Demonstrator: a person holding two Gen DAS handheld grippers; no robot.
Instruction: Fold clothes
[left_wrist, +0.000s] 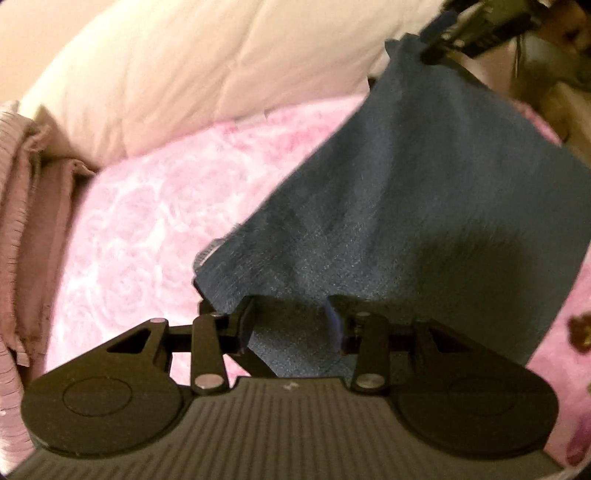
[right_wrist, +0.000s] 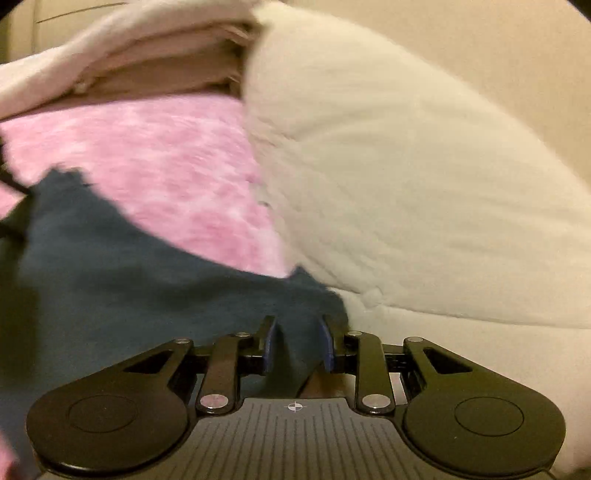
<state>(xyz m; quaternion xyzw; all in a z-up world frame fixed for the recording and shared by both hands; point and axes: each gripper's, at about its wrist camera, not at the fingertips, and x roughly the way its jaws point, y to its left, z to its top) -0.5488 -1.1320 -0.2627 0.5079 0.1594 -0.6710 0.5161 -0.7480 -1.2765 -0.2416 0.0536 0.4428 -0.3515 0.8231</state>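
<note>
Left wrist cam catches stuff the right one can't: the right gripper (left_wrist: 439, 40) way up top pinching the far corner of the dark blue cloth (left_wrist: 424, 192), plus a folded mauve garment (left_wrist: 22, 221) off to the side. Right cam mostly gets the cream pillow (right_wrist: 406, 177).

Left gripper (left_wrist: 291, 325) has its fingers clamped on the near edge of the cloth. Right gripper fingers are narrow, with a fold of the cloth (right_wrist: 122, 266) pinched between the blue pads (right_wrist: 327, 345).

Cloth hangs stretched between the 2 grippers, above the pink rose-patterned bedspread (left_wrist: 147, 221), fuzzy and a bit saggy.
</note>
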